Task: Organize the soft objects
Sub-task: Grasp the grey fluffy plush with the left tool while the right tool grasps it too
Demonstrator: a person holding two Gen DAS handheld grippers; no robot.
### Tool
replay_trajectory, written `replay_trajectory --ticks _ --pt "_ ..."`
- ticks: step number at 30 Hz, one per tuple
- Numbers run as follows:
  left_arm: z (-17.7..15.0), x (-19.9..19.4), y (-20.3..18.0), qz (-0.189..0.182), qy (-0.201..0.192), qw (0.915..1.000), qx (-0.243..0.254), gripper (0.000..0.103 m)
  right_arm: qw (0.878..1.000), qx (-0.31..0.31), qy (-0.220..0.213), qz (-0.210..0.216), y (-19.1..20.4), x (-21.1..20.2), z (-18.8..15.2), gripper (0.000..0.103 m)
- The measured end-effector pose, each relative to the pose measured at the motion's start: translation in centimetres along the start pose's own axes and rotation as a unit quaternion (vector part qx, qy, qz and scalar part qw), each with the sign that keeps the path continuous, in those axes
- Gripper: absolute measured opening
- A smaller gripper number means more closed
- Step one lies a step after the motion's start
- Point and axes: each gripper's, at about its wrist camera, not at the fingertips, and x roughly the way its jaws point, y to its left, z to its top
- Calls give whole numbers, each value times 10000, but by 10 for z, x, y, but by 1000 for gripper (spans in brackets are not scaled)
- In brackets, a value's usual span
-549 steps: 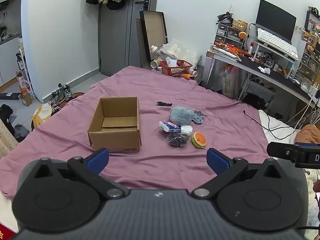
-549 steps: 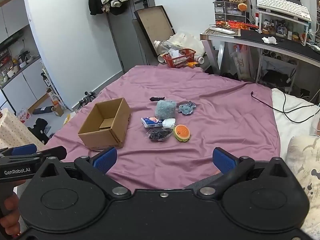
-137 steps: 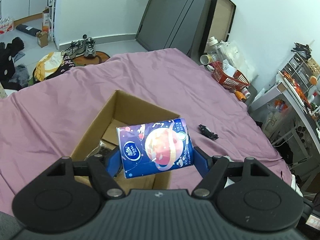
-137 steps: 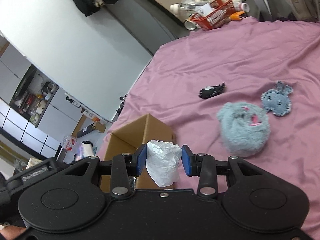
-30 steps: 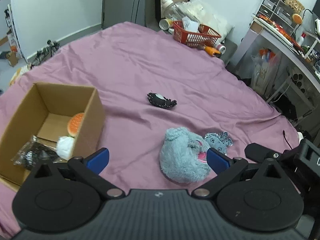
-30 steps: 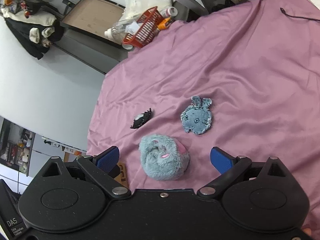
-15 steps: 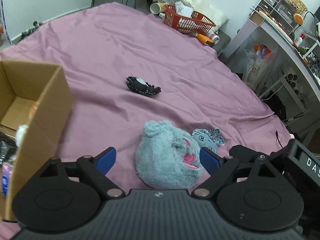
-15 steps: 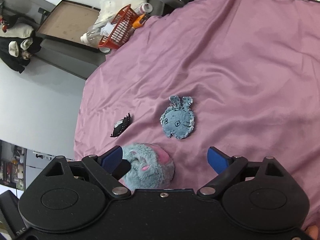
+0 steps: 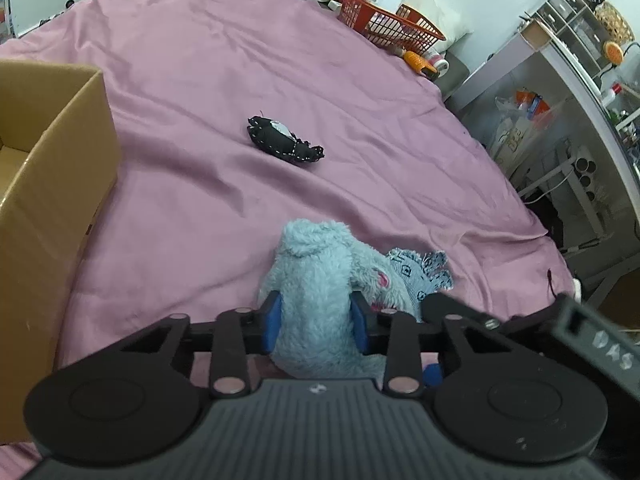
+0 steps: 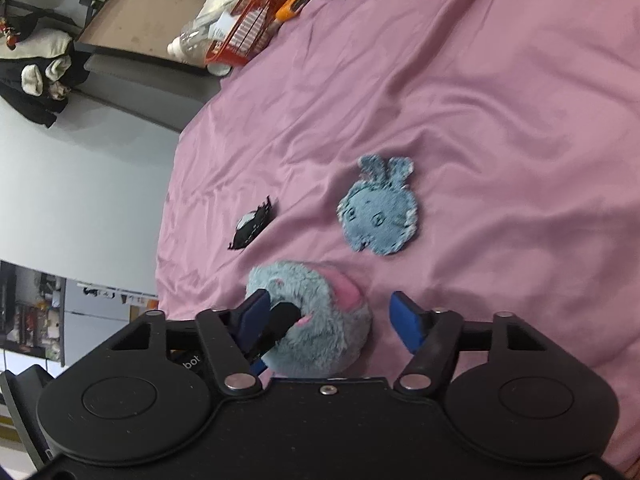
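A fluffy light-blue plush (image 9: 316, 280) lies on the purple bedsheet (image 9: 240, 80). My left gripper (image 9: 316, 322) is shut on the plush, both blue pads pressed into its fur. My right gripper (image 10: 332, 320) is open, its fingers on either side of the same plush (image 10: 316, 320) from the other side. A flat denim bunny face (image 10: 378, 212) lies just beyond, also in the left wrist view (image 9: 420, 276). A small black soft toy (image 9: 282, 140) lies farther up the sheet. The cardboard box (image 9: 48, 184) stands at the left.
A red basket (image 9: 388, 26) with bottles and cups stands past the bed's far edge. A desk with drawers and shelves (image 9: 580, 64) stands at the right. A dark frame (image 10: 148, 20) leans on the wall.
My left gripper moved down onto the fluffy plush and closed on it. My right gripper came in closer, its open fingers now straddling the same plush.
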Motion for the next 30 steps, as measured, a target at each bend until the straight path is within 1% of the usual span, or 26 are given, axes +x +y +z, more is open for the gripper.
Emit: replay_trajectory --ticks 2,4,8,9,10,11,13,16,24,30 --pt "1 -2 2 -51 6 10000 -31 30 10000 -46 37 24 2 1 -1 62" --pt "1 -5 4 -118 5 9999 -71 28 10000 -39 58 16 2 2 -2 57" --pt "1 -12 8 -254 15 9996 -153 28 9999 79 84 -12 -2 1 -3 50" --pt "1 -15 7 -290 9 9995 -152 28 9999 88 73 8 -3 0 -3 45" --pt "1 -18 6 -314 0 9994 -140 27 9999 80 75 39 -2 0 -4 37" --pt "1 -20 6 -334 -4 9994 -130 25 9999 57 86 85 -1 -1 -4 34" --pt "0 -26 6 -428 3 9990 -162 24 9999 -51 51 150 4 -4 -6 30" --pt "0 -38 3 -419 -132 9990 -69 24 9989 -374 -114 270 17 -12 -10 25" --pt "5 -77 6 -370 -553 9978 61 24 9941 -804 -216 694 43 -27 -19 23" --pt "7 -102 16 -316 -741 9967 37 24 9904 -1020 -201 916 62 -31 -30 23"
